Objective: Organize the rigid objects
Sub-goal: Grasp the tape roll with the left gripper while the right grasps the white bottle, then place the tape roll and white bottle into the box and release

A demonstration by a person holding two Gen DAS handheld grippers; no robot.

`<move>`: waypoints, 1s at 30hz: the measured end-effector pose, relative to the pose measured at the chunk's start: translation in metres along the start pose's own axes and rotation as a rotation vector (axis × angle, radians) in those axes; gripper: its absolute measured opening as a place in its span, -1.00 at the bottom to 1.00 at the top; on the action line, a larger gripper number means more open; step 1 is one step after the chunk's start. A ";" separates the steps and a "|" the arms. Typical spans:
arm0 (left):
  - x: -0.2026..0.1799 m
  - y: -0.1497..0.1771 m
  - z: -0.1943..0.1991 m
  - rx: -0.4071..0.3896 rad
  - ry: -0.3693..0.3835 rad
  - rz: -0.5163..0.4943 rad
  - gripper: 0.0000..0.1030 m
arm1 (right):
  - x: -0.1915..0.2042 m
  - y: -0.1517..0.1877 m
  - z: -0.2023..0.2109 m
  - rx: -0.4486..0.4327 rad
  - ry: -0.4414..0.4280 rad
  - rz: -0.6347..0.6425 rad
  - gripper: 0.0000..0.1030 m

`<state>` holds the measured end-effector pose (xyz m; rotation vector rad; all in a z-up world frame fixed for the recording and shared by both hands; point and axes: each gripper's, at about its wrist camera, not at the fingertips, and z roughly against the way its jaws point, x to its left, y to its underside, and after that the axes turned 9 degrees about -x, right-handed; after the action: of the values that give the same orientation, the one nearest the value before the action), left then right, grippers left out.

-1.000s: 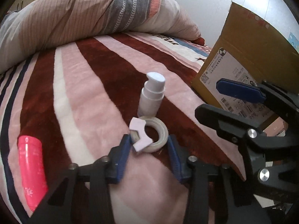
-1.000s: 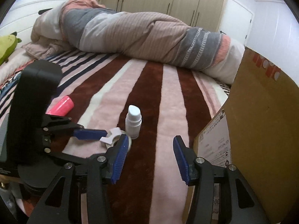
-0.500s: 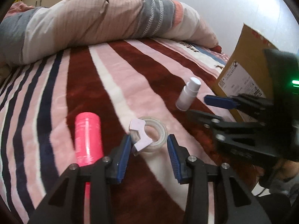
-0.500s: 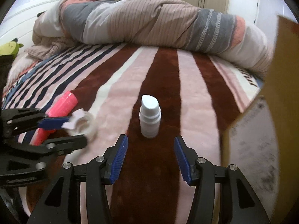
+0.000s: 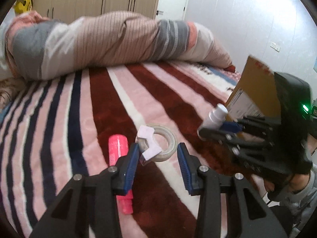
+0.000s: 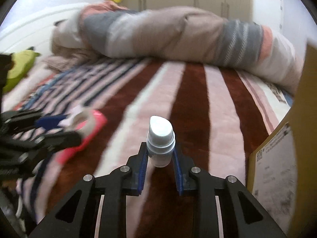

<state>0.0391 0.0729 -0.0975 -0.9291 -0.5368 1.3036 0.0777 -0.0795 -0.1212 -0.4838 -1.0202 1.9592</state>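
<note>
A white pump bottle (image 6: 160,140) stands between the blue pads of my right gripper (image 6: 160,158), which is shut on it; it also shows in the left wrist view (image 5: 215,117). My left gripper (image 5: 157,158) is open, its fingers on either side of a clear tape roll (image 5: 158,143) with a white tab, lying on the striped blanket. A pink tube (image 5: 118,158) lies just left of the roll, partly under my left finger. In the right wrist view the roll (image 6: 83,120) and the tube (image 6: 83,138) are blurred at left.
An open cardboard box (image 5: 251,97) stands at the right edge of the bed, seen also in the right wrist view (image 6: 293,158). A rolled striped duvet (image 5: 111,43) lies across the far side of the bed. A green plush toy (image 6: 21,65) sits at far left.
My right gripper moved in and shut on the white bottle. My left gripper has turned left, keeping the tape roll between its open fingers.
</note>
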 end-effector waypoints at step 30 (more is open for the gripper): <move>-0.242 -0.125 -0.020 -0.044 0.247 -0.327 -0.28 | -0.158 0.014 0.199 -0.137 0.167 -0.027 -0.61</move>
<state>0.0725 -0.1651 0.0326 -0.9769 -0.5014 0.8728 0.0303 -0.3089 -0.0217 -0.6940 -1.0517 1.7997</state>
